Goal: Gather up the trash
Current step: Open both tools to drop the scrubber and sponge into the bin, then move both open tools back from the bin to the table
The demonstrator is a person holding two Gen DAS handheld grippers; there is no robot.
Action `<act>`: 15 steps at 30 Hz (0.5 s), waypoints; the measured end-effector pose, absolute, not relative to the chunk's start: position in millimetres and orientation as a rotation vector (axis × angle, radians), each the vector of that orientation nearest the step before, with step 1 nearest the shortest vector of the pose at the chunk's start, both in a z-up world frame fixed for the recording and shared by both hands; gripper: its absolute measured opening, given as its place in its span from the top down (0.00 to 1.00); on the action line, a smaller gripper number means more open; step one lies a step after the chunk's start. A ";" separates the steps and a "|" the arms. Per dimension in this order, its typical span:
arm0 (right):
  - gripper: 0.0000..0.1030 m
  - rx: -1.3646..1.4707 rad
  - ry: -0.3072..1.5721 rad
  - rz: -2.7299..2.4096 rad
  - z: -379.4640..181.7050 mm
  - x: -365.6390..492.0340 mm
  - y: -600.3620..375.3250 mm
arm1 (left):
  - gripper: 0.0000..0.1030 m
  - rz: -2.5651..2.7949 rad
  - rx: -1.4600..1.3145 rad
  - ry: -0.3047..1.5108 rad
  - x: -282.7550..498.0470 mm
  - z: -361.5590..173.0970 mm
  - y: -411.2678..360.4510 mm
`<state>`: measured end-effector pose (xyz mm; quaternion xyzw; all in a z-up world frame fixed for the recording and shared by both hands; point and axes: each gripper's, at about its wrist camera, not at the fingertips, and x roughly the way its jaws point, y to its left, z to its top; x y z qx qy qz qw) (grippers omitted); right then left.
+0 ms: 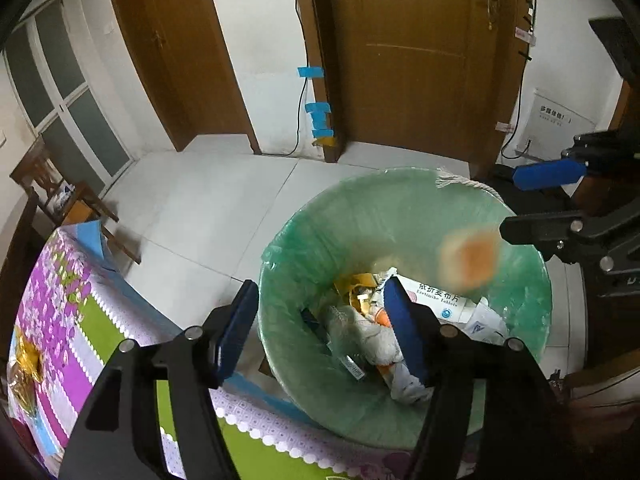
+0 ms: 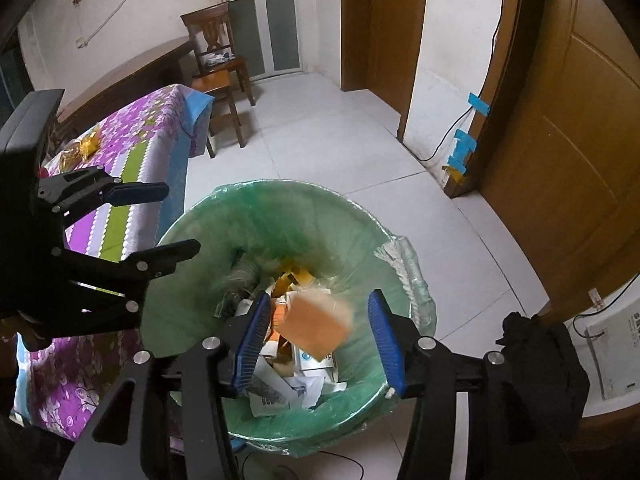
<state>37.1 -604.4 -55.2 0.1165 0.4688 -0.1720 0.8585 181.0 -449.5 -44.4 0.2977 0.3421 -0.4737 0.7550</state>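
Bin (image 2: pixel 224 216) lined in crinkly green plastic, blurred orange block (image 2: pixel 316 326) between parted right fingers (image 2: pixel 256 336), left fingers (image 1: pixel 236 328) apart, empty.

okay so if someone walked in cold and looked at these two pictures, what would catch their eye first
First, the blurred orange piece, loose in mid-air between the open fingers of the right claw, right over the bin. Next, the bin with its green liner on the floor beside the table, already holding paper, boxes and wrappers. Then the purple flowered tablecloth at the left, with the left claw open above the bin's near rim.

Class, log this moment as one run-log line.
left gripper: open | right gripper: open | blurred orange piece: between jaws, untouched | green-lined bin: below
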 end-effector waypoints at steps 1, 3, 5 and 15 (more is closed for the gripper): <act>0.49 0.245 0.985 -0.363 -56.5 37.6 -604.2 | 0.40 -1.026 0.646 0.746 181.5 -44.4 -448.8; 0.49 0.255 0.988 -0.360 -58.7 38.9 -602.9 | 0.40 -1.010 0.652 0.731 180.5 -44.7 -447.0; 0.49 0.259 0.988 -0.362 -59.7 36.8 -603.5 | 0.40 -0.998 0.662 0.721 177.0 -46.5 -446.0; 0.49 0.249 0.968 -0.357 -59.4 34.2 -597.3 | 0.40 -0.940 0.656 0.711 176.2 -46.0 -433.4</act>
